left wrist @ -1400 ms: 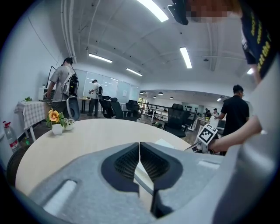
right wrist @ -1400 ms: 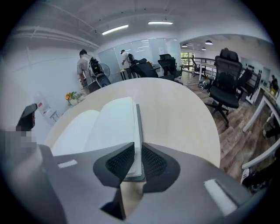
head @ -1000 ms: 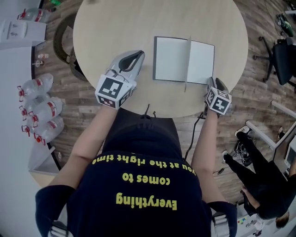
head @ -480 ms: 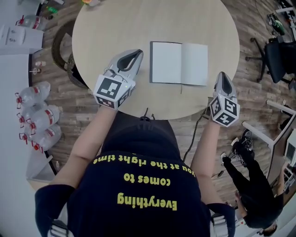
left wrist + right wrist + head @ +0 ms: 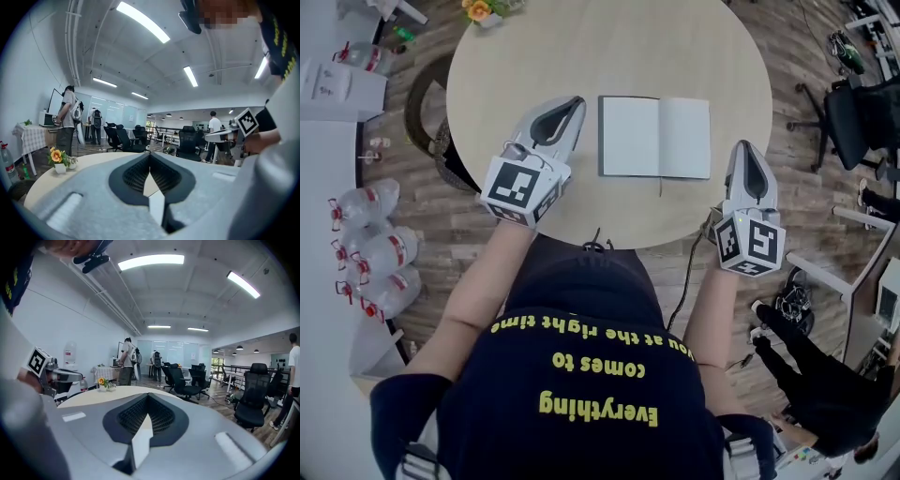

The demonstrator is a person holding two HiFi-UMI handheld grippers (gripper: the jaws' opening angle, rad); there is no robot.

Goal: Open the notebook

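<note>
The notebook [image 5: 654, 137] lies open and flat on the round wooden table [image 5: 534, 56], showing two blank white pages. My left gripper [image 5: 573, 101] hovers just left of the notebook, jaws shut and empty; its tips meet in the left gripper view [image 5: 150, 154]. My right gripper [image 5: 747, 146] is raised to the right of the notebook, off its right edge, also shut with nothing held; its tips touch in the right gripper view [image 5: 148, 395]. Neither gripper touches the notebook.
A small pot of flowers [image 5: 480, 11] stands at the table's far left edge. Water bottles [image 5: 370, 248] lie on the floor at left. An office chair [image 5: 862, 117] and a person [image 5: 825, 375] are at right. A cable [image 5: 689, 272] hangs off the table's near edge.
A page that stood upright in the notebook's middle has dropped flat. My right gripper has risen from the notebook's lower right corner; the left one rose slightly.
</note>
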